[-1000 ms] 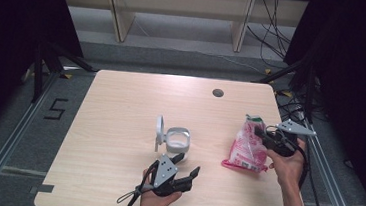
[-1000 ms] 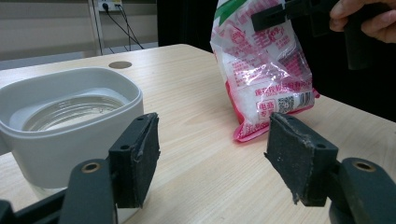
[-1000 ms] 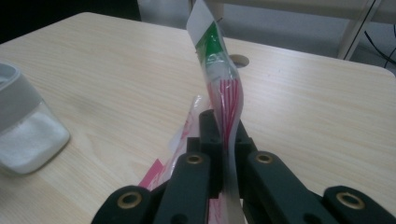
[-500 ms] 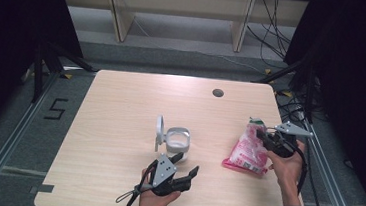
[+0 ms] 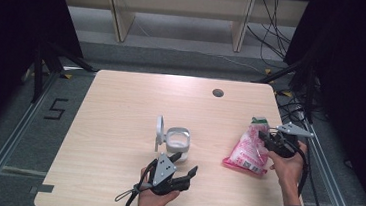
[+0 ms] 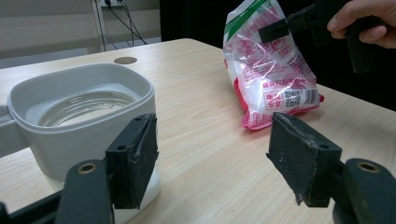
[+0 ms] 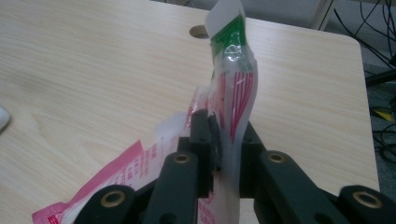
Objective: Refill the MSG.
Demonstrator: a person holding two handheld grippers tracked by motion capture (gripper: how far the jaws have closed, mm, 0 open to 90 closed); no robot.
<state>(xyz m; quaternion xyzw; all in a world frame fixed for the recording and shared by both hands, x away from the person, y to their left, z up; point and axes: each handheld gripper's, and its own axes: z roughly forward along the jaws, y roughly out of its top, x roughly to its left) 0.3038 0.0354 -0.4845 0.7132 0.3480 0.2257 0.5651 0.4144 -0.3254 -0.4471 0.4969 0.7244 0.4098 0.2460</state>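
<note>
Two tools over wooden surface (image 5: 118, 127). Right tool (image 5: 268, 139) at right edge, jaws just easing apart, bag's upper flap still between the pads, gap visible on one side. Pink-and-clear bag (image 5: 247, 151) lying on surface, top lifted. Left tool (image 5: 185, 166) wide open, empty, just beside white container (image 5: 178, 137), lid raised.

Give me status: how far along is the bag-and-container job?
Done: the white plastic container sits on the light wooden table with its lid flipped open. In hand: the right hand-held gripper has the pink-and-white plastic bag's top between its jaws, which have just been opening. The left hand-held gripper waits open beside the container. Left: probably moving the bag's contents into the container; nothing looks transferred yet.
</note>
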